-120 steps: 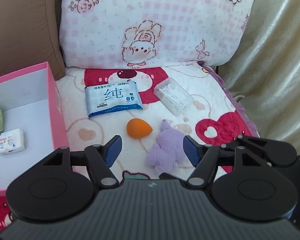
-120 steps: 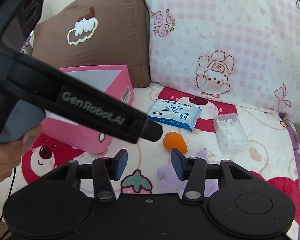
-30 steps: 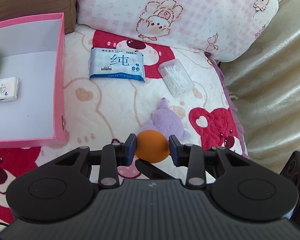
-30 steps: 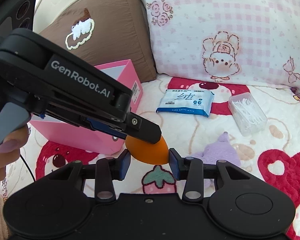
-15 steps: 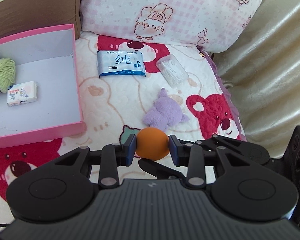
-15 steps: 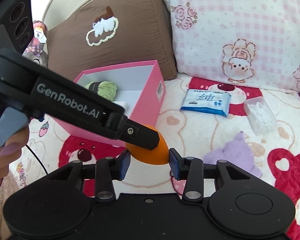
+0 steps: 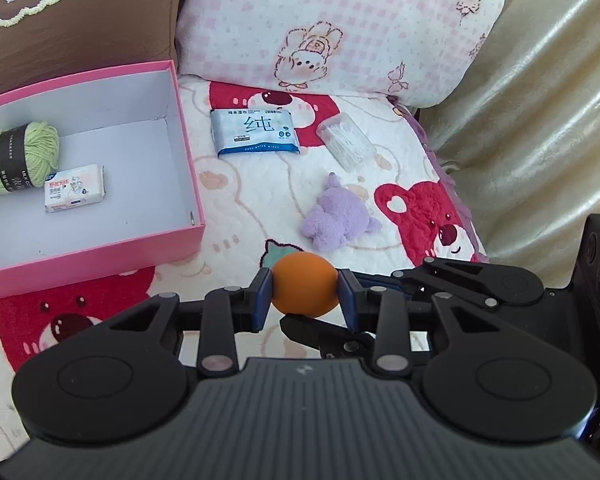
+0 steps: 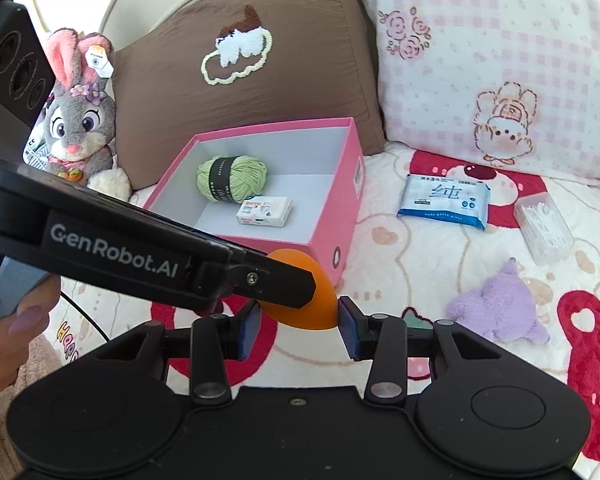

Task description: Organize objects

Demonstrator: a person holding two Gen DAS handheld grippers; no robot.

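From the left wrist, the left tool (image 7: 305, 295) squeezes the soft orange egg-shaped sponge (image 7: 304, 289). The open pink cardboard box (image 7: 186, 168) sits ahead, to its left.

From the right wrist, the right tool (image 8: 299, 325) also pinches that sponge (image 8: 314, 309), both tools up off the bed.

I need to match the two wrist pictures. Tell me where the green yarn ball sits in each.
Left wrist: green yarn ball at the far left edge, inside the pink box.
Right wrist: upper centre, in the box's back part.
Shared landmark: the small white packet beside it.
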